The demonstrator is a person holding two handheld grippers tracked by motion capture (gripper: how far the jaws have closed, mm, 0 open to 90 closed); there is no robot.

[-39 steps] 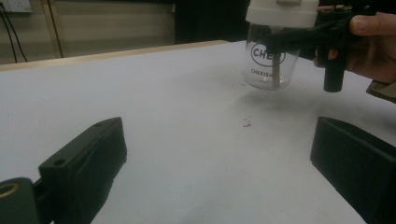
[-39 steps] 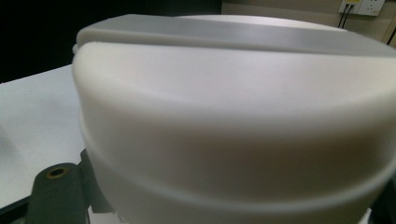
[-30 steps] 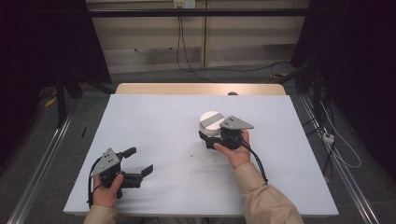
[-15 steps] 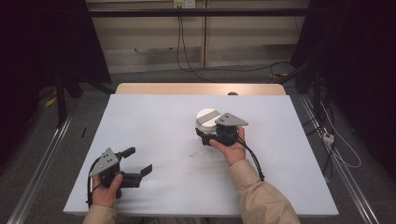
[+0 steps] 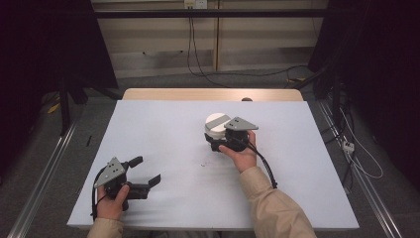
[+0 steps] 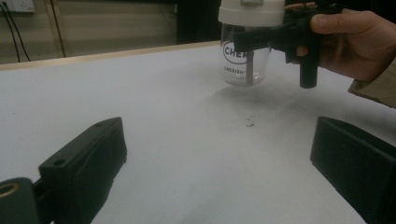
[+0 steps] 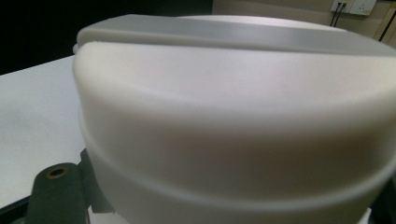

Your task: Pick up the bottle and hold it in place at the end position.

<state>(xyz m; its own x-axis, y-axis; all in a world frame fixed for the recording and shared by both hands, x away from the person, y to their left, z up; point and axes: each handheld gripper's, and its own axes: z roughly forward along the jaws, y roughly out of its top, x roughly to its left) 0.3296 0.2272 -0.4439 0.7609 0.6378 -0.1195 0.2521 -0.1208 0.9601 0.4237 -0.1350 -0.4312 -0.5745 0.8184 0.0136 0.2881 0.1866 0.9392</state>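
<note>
1. Jar point(image 5: 216, 128) first: clear glass with a white lid point(image 7: 233, 116), standing upright near the middle of the table point(image 5: 163, 124), a little right of centre, well apart from the near edge.
2. Nearest, at the front left: left gripper point(image 5: 147, 172) resting on the white tabletop in a hand point(image 5: 111, 204), jaws spread wide, nothing between them.
3. Farther in: right gripper point(image 6: 275, 38) held level in the other hand point(image 5: 242, 154), closed on the jar just under the lid.
4. Beyond: bare wooden strip at the table's far edge, cables point(image 5: 198, 64) on the floor behind.
</note>
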